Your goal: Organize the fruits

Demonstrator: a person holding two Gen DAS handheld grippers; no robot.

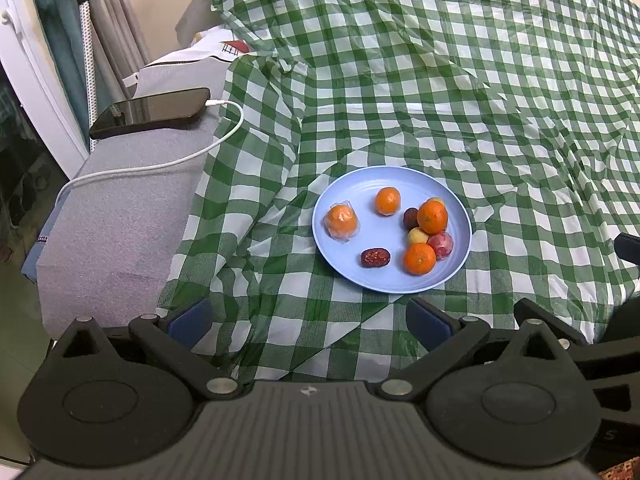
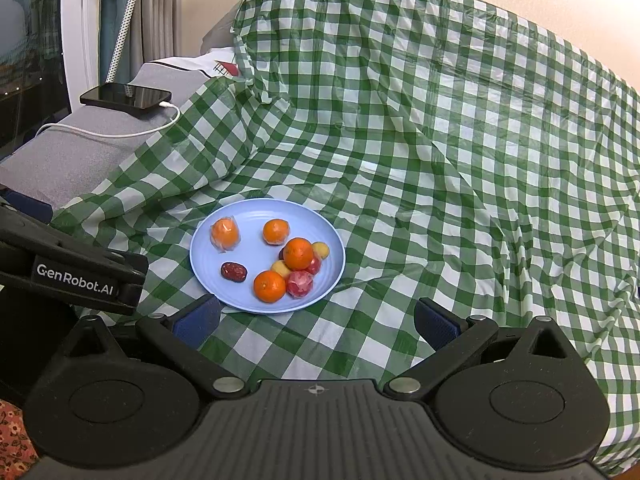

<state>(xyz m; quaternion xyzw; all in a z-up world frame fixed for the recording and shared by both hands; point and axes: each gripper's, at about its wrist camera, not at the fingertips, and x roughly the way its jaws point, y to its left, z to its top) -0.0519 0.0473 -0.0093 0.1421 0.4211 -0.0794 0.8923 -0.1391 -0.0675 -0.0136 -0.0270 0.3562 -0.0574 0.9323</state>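
Both grippers hover short of the plate [image 1: 384, 280], tilted down at it: left gripper [image 1: 310, 322] and right gripper [image 2: 316, 322] gape wide, empty.

Each gripper is matte black plastic with a ribbed centre housing, two round discs, silver pivot screws and blue-padded fingers [image 1: 426, 322]. The left gripper [image 2: 80, 276] bears white "GenRobot.AI" lettering on its side.
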